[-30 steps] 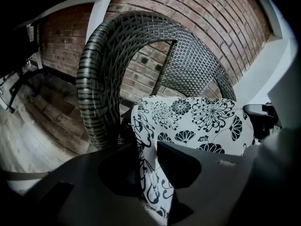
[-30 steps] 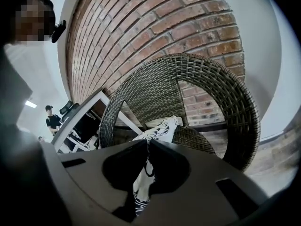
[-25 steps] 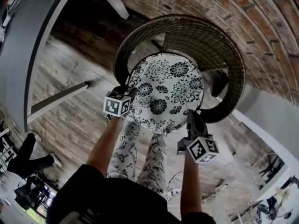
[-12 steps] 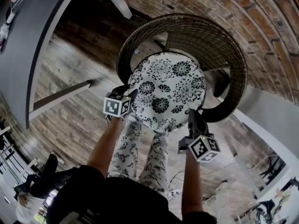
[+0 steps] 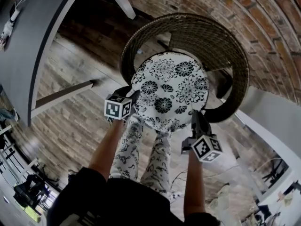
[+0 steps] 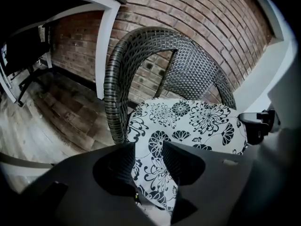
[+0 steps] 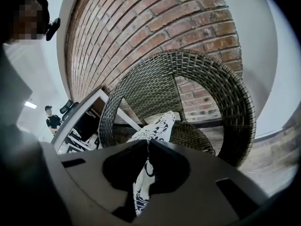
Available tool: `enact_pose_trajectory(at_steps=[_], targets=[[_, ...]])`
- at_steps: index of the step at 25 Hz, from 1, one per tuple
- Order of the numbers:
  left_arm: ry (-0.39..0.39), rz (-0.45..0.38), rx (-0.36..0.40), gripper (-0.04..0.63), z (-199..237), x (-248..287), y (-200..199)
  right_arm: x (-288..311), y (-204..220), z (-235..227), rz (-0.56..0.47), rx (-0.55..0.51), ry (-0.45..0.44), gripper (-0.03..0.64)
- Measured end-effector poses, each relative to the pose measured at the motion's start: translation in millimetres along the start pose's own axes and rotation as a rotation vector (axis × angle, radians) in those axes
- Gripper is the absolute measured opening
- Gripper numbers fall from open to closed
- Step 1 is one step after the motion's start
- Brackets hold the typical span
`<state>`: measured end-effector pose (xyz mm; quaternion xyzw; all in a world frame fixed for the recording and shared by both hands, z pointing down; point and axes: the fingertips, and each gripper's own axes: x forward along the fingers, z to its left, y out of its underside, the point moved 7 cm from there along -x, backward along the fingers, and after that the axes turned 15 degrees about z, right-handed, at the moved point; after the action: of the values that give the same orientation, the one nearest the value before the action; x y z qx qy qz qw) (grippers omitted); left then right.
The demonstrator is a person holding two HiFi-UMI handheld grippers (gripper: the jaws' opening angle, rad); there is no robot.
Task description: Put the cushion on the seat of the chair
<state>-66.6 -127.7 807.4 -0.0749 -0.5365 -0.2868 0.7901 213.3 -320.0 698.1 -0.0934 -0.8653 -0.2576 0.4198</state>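
A round white cushion [image 5: 169, 91] with black flower print lies on the seat of the dark wicker chair [image 5: 221, 41]. My left gripper [image 5: 133, 95] is at the cushion's near-left edge. In the left gripper view its jaws [image 6: 149, 149] stand wide apart, with the cushion [image 6: 188, 121] showing between them and neither pad pressing on it. My right gripper [image 5: 194, 114] is at the near-right edge. In the right gripper view the right gripper [image 7: 146, 147] is shut on a fold of the cushion's [image 7: 157, 124] rim, in front of the chair's curved back [image 7: 235, 102].
A brick wall [image 5: 263, 13] runs behind the chair. A grey table top [image 5: 28, 46] with white legs stands at the left over a wooden floor [image 5: 70, 121]. A white ledge [image 5: 277, 112] is to the right. My patterned trouser legs [image 5: 141, 149] are just before the chair.
The cushion and both grippers stay almost where they were. A person in the background at the lower left has moved out of sight.
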Motion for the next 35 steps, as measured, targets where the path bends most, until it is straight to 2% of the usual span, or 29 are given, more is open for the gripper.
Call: enact_pose_trajectory(at_steps=[9, 12, 16, 20, 26, 35], targets=[[0.021, -0.037, 0.018, 0.154, -13, -6, 4, 1, 3, -15, 0.007, -0.01, 0.027, 0.015], [0.025, -0.051, 0.035, 0.111, -20, -7, 2, 2, 5, -23, 0.014, -0.01, 0.042, 0.015], [0.009, -0.103, 0.051, 0.022, -30, -11, -5, 2, 9, -36, 0.031, -0.014, 0.073, 0.015], [0.007, -0.133, 0.071, 0.011, -37, -13, -10, 3, 13, -47, 0.049, -0.015, 0.1, 0.015], [0.062, -0.171, 0.091, 0.008, -47, -16, -16, 6, 19, -62, 0.076, -0.017, 0.133, 0.015], [0.079, -0.176, 0.109, 0.008, -54, -20, -16, 20, 33, -86, 0.14, -0.022, 0.193, 0.016]])
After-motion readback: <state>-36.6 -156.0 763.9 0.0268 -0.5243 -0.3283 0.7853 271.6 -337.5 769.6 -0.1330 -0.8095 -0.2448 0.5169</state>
